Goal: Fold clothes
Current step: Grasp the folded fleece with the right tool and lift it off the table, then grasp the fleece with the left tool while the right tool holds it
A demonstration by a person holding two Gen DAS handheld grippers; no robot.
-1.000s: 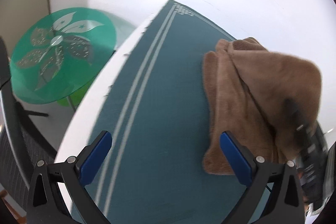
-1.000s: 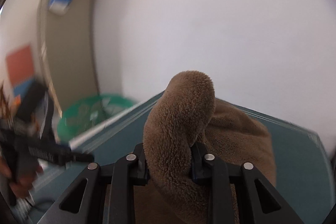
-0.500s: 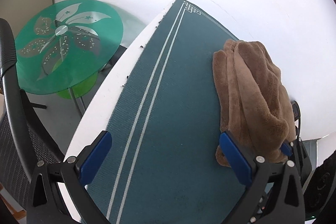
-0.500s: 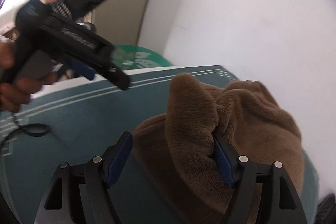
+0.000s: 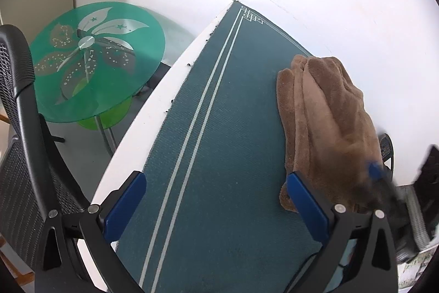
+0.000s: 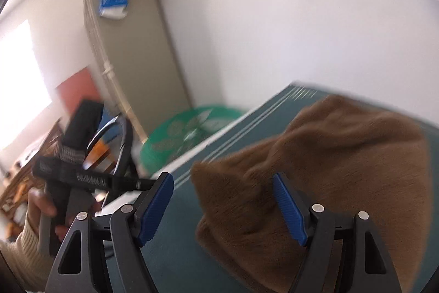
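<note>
Presently bunched into a thick, lumpy bundle: brown fleece garment point(image 5: 326, 122), lying at the right of the left wrist view on the dark green mat point(image 5: 219, 144) that covers the white worktop point(image 5: 153, 128), its far edge close against the white wall. Filling the lower right of the right wrist view too, folds humped up rather than flat, probably because just doubled over. Right gripper point(image 6: 222, 208) at the bottom of that view, blue pads spread wide; a corner of the fleece between the pads, but no pad visibly pressing on it, so apparently let go to leave the fold resting on the mat. Left gripper point(image 5: 216, 208) low in its own view, pads likewise well apart with nothing but bare mat between them, hovering just beside the near end of the bundle, seemingly waiting its turn. Right pad of it overlapping the fleece edge in the picture; contact impossible to tell. Further out: round green glass side table point(image 5: 96, 62) at upper left, black mesh chair point(image 5: 19, 128) along the left edge, tall beige cabinet point(image 6: 126, 45) with an orange box on top in the right wrist view.
</note>
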